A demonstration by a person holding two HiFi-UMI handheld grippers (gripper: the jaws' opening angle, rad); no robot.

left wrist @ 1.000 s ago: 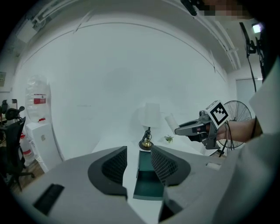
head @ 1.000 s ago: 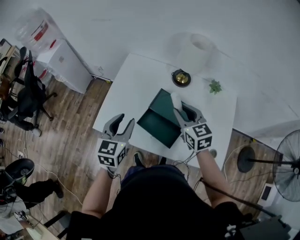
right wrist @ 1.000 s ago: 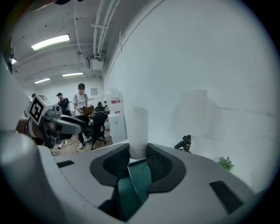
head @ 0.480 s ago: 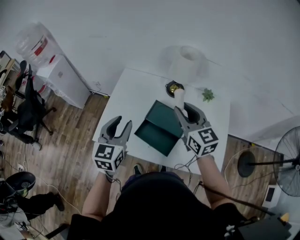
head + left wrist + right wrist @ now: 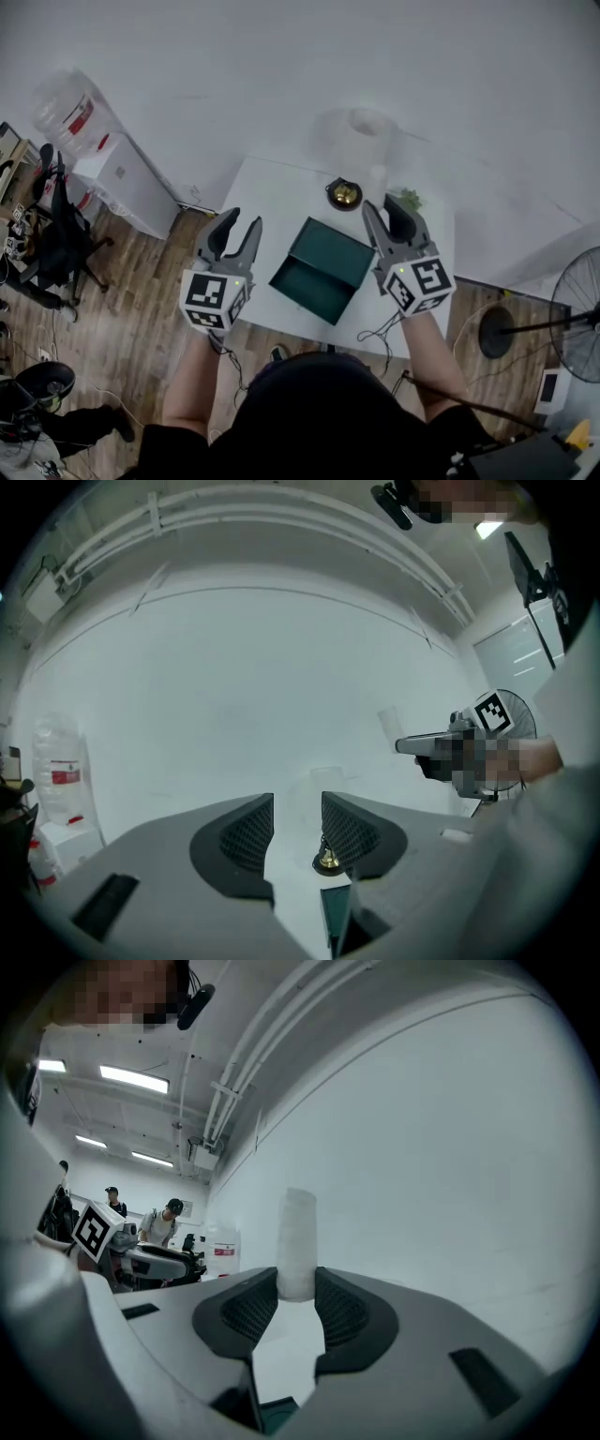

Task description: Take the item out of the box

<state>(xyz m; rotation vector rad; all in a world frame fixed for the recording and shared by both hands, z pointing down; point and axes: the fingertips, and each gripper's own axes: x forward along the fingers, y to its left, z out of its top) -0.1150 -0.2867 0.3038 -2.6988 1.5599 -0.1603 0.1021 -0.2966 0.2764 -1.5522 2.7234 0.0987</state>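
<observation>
Right gripper [image 5: 389,208]: jaws clamped on white cup [image 5: 298,1241]; cup upright, out of the box, at 1 o'clock from it.
Left gripper [image 5: 240,225]: jaws moderately apart, nothing between them; at 9 o'clock from the box.
Green box [image 5: 323,265]: open, on white table [image 5: 267,192].
Brass bell [image 5: 344,193]: on the table, 12 o'clock from the box.
Small plant [image 5: 409,198]: 3 o'clock from the bell.

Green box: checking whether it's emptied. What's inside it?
Only dark bare floor shows inside the green box; its shadowed corners can't be made out. The white tube is outside, clamped in the right gripper.
</observation>
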